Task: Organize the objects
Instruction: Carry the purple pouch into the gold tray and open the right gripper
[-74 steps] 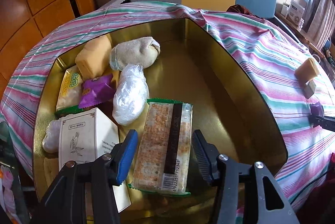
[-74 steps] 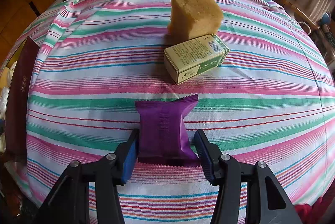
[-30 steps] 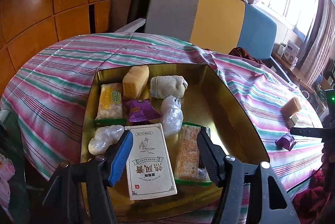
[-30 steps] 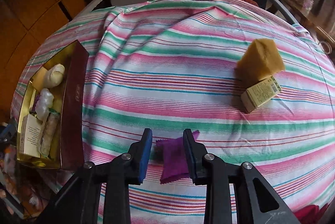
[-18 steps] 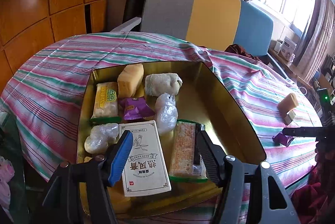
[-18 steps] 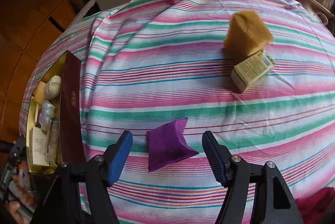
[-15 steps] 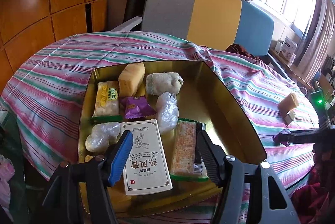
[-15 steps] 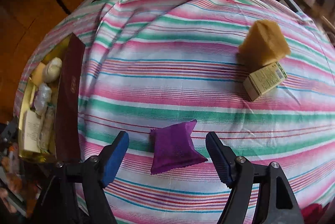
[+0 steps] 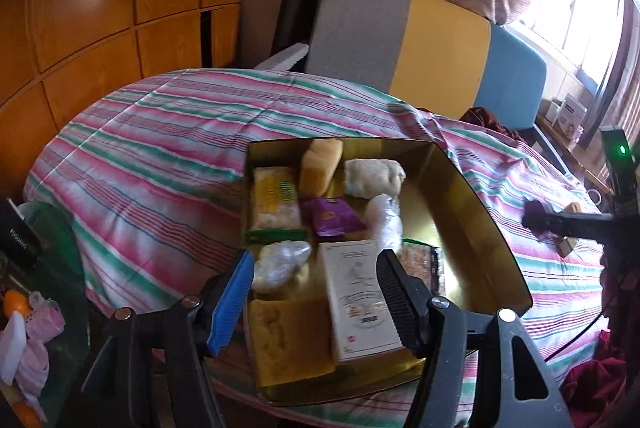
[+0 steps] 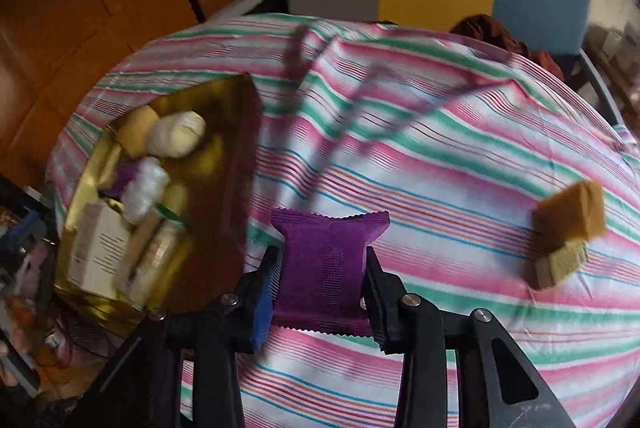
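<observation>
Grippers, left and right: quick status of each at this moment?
Left gripper: open, empty, hovering over the gold tray.
Right gripper: shut on the purple packet, which is pinched between its pads.

Legible text: scarce. Black box at the left edge of the left wrist view carries pale letters, roughly "FUGUANG", uncertain. White carton in the gold tin shows printed lines and a red mark, blurred beyond reading. Yellow-green packet print also unreadable.
</observation>
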The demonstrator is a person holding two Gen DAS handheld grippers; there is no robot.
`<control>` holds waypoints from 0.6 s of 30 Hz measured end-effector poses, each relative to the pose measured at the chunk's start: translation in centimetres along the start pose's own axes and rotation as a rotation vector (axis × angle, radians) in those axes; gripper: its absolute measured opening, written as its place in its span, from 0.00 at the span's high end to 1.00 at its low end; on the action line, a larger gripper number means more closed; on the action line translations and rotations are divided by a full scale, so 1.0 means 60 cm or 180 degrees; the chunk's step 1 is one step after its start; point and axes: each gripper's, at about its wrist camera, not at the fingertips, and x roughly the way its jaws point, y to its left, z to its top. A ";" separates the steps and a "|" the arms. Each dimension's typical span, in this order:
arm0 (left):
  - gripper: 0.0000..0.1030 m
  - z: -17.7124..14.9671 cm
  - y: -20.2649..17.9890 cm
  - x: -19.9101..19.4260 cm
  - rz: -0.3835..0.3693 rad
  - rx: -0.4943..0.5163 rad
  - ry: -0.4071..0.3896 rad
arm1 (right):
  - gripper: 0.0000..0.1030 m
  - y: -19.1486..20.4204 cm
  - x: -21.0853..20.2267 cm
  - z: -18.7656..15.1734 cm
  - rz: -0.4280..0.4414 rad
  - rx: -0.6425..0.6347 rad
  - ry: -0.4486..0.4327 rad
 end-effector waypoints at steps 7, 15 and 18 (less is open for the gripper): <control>0.37 -0.004 0.029 0.002 0.0129 -0.0080 0.0013 | 0.61 0.156 0.094 0.073 0.0291 -0.0323 0.0024; 0.36 -0.014 0.033 0.022 0.0168 -0.0050 0.0105 | 0.61 0.245 0.212 0.078 -0.0270 -0.0805 0.0319; 0.36 -0.017 0.030 0.024 0.0179 -0.0027 0.0117 | 0.60 0.254 0.216 0.074 -0.0128 -0.0832 0.0321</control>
